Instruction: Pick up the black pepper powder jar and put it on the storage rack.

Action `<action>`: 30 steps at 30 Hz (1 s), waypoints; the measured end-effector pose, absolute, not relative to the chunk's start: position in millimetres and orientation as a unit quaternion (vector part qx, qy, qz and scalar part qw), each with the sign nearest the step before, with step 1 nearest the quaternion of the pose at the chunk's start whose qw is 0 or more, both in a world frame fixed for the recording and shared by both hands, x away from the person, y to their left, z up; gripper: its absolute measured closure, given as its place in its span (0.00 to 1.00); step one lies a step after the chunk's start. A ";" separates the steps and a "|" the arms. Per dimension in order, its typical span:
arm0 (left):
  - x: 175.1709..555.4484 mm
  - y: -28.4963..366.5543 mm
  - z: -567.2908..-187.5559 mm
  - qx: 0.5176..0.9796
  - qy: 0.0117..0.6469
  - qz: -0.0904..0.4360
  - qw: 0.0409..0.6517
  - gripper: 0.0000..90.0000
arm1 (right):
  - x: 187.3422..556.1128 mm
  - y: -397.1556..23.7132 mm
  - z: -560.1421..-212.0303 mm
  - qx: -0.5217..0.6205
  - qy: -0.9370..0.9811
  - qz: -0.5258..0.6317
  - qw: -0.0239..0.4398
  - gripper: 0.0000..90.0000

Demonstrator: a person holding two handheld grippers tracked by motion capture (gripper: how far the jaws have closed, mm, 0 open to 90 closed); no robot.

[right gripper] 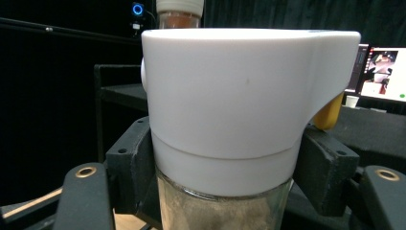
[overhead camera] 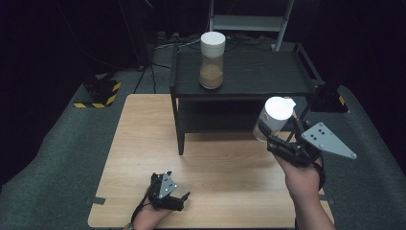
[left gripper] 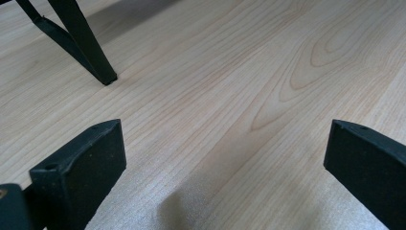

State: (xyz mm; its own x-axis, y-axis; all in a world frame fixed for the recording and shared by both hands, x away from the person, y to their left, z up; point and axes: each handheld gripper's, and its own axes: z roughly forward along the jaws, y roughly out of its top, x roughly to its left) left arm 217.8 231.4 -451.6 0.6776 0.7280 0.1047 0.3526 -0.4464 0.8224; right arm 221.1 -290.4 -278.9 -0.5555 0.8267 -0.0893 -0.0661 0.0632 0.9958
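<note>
Wooden table bears black shelf; shelf bears jar.

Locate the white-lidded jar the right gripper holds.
High view, right side: the held jar sits in the right gripper, above the table's right edge, just right-front of the black shelf.

In my right tongs' view the white-lidded glass jar is cut off at the bottom edge, so its base stays unseen, and it hides most of the second white-capped jar behind it. The small lit monitor runs off the right edge, its screen too small to read. My left tongs show me cropped pads
</note>
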 end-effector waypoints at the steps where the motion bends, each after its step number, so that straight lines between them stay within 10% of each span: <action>1: 217.8 231.4 -451.6 0.819 0.330 0.229 0.410 0.01 | 221.6 -290.3 -277.0 0.300 0.632 0.615 0.364 0.33; 30: 217.7 233.8 -452.5 0.817 0.330 0.226 0.416 0.01 | 247.4 -271.6 -229.7 0.308 0.609 0.622 0.386 0.33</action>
